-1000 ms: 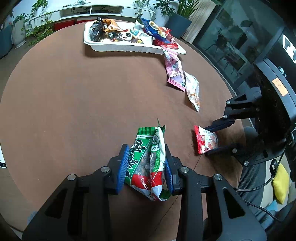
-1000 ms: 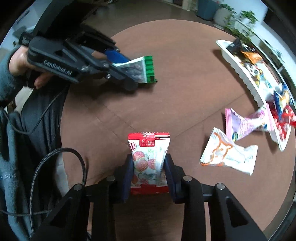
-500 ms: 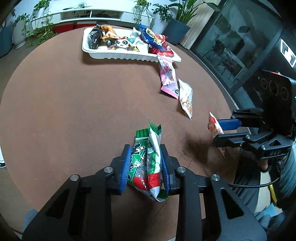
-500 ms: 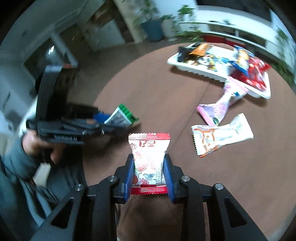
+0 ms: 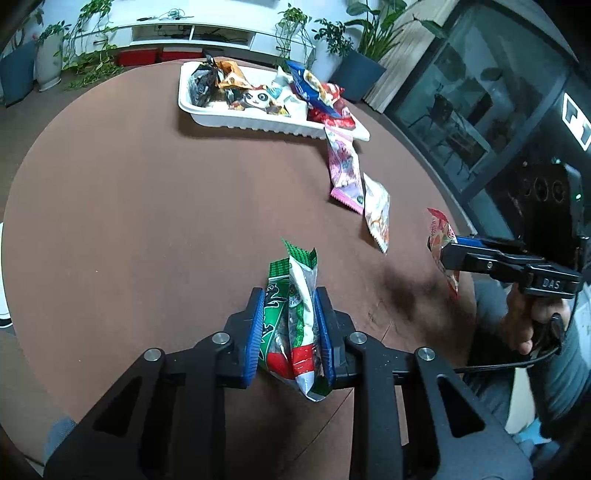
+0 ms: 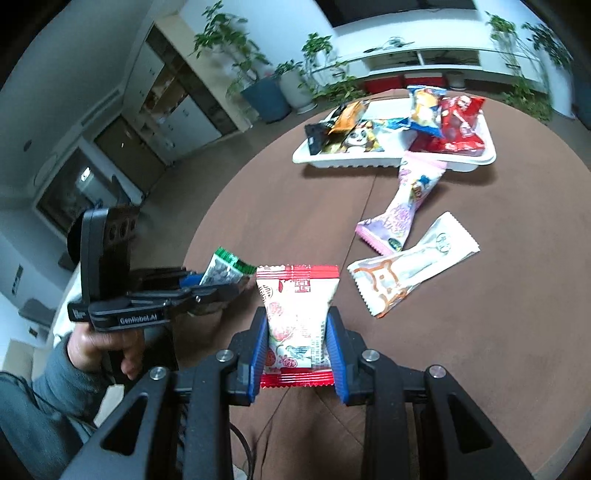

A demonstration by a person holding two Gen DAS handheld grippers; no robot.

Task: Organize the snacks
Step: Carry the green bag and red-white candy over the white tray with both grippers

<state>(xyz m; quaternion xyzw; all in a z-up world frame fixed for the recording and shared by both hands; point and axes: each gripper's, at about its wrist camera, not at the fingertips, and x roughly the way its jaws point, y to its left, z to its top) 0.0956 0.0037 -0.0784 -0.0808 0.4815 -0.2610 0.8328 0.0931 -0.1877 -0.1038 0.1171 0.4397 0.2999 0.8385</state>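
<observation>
My left gripper (image 5: 290,321) is shut on a green, white and red snack packet (image 5: 291,317) and holds it above the near part of the round brown table (image 5: 147,206). My right gripper (image 6: 297,339) is shut on a red-and-white snack packet (image 6: 297,314), also lifted off the table; it shows in the left wrist view (image 5: 443,251) at the right. A white tray (image 5: 258,123) holding several snacks stands at the far side. A pink packet (image 5: 345,170) and a white-orange packet (image 5: 378,210) lie on the table in front of the tray.
The table edge curves close on the right. Potted plants (image 5: 354,62) and a low white shelf (image 5: 184,33) stand beyond the table. A glass wall (image 5: 461,103) is at the right.
Both grippers have risen with their packets. The right gripper lifted the red-and-white packet off the table and swung to face the tray.
</observation>
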